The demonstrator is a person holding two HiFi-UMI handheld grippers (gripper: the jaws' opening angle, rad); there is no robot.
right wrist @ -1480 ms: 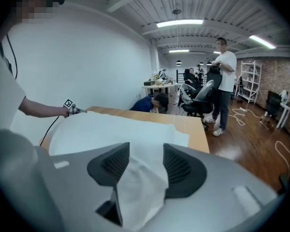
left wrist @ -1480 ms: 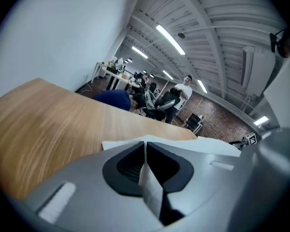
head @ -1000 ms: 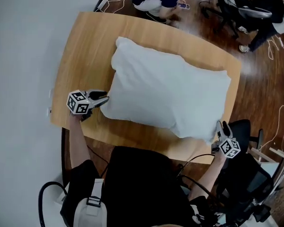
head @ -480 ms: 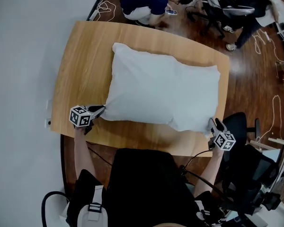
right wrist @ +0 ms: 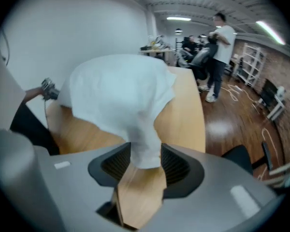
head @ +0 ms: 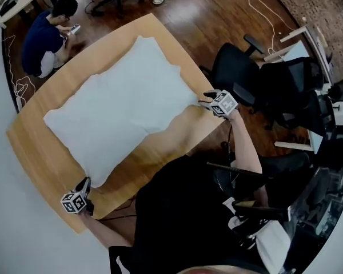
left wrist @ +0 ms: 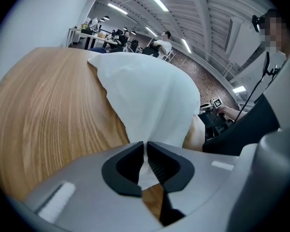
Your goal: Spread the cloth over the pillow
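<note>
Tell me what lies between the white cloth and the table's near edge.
Only bare wood of the table beside the white cloth; the head view shows it.

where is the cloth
In the head view the cloth spans the table, one corner in the left gripper near-left, the other in the right gripper by the black chair. Both grippers' jaws are opening.

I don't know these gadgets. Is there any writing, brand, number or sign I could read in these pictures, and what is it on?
No words, brands or numbers can be read anywhere.
On the left marker cube: black-and-white square patterns, not letters.
On the right marker cube: the same kind of patterns.
On the white cloth and the wooden table: plain, no print.
On the background desks and shelves: too small and blurred to tell.
</note>
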